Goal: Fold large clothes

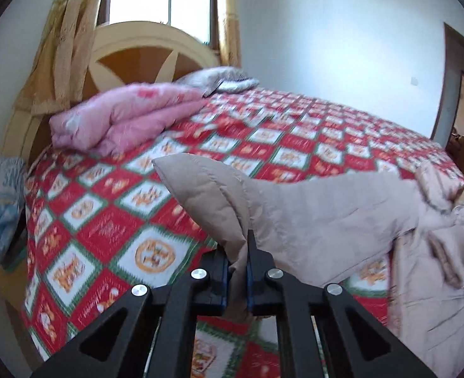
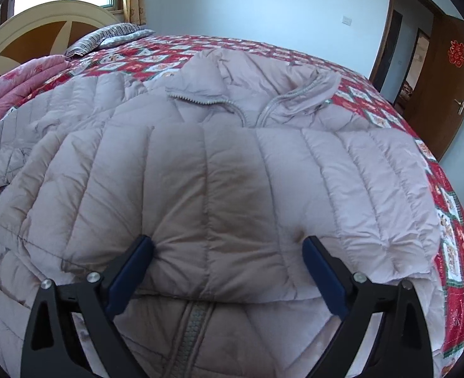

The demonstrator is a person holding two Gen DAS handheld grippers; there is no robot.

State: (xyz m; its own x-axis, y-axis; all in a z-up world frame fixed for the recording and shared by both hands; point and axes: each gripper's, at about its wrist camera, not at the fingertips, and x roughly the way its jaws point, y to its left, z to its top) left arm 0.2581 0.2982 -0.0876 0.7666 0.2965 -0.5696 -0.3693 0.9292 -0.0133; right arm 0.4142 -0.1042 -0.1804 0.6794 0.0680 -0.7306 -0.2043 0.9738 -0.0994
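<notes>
Jacket [image 2: 219, 170], a pale quilted one, lies spread on the checked bedspread [image 1: 112, 214], filling most of the right view. The left gripper [image 1: 238, 271] pinches its sleeve [image 1: 213, 189] at lower centre, lifted off the bed. The right gripper [image 2: 229, 252] is spread wide, fingertips pressing the folded panel.

Count rn: 1 puffer jacket [image 2: 219, 170], 1 pink quilt [image 1: 121, 116], 1 pillow [image 1: 222, 78], 1 bedspread [image 1: 106, 208], my 2 grippers [image 1: 239, 275] [image 2: 229, 271].
</notes>
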